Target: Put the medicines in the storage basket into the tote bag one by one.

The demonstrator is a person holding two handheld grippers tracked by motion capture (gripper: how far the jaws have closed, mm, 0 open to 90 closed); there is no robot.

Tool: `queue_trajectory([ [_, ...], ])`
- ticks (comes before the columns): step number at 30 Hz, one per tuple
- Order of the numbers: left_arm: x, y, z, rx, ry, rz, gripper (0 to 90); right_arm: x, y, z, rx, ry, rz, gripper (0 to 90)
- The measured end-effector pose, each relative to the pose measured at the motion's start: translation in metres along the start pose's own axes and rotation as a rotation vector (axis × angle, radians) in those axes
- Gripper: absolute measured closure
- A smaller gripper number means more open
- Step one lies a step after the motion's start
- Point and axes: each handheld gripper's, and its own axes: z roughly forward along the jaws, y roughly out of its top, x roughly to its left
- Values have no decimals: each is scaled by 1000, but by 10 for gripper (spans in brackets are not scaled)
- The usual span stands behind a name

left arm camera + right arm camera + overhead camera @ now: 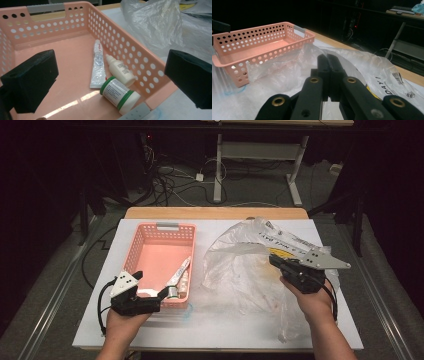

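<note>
The left gripper (162, 292) hangs with jaws wide apart at the near end of the pink plastic basket (155, 66). Just ahead inside lies the white jar with green bands (119, 94), tipped over. The right gripper (328, 58), far off, pinches the clear plastic bag (240, 265).

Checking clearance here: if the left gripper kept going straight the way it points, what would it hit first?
Probably the green-capped white jar lying in the pink basket, roughly centred ahead of the open left gripper; depth is hard to judge.
</note>
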Motion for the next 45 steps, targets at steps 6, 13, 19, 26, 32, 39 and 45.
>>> queue_trajectory([
  [6,3,8,3,27,-14,-10,0,-1,0,4,-1,17,-3,900],
  [13,3,23,10,35,-45,-26,0,-2,-1,5,-9,30,2,900],
  [19,6,34,18,20,-46,-37,0,-3,-2,5,-11,33,3,900],
  [26,8,45,32,23,-36,-13,0,-5,-3,4,-14,34,7,900],
  [32,14,57,47,61,-14,2,0,-5,-2,3,-20,34,9,900],
  [39,24,65,66,143,-6,2,4,-5,-3,3,-19,34,12,900],
  [45,33,67,84,239,-5,-4,19,-5,-3,4,-20,40,6,900],
])
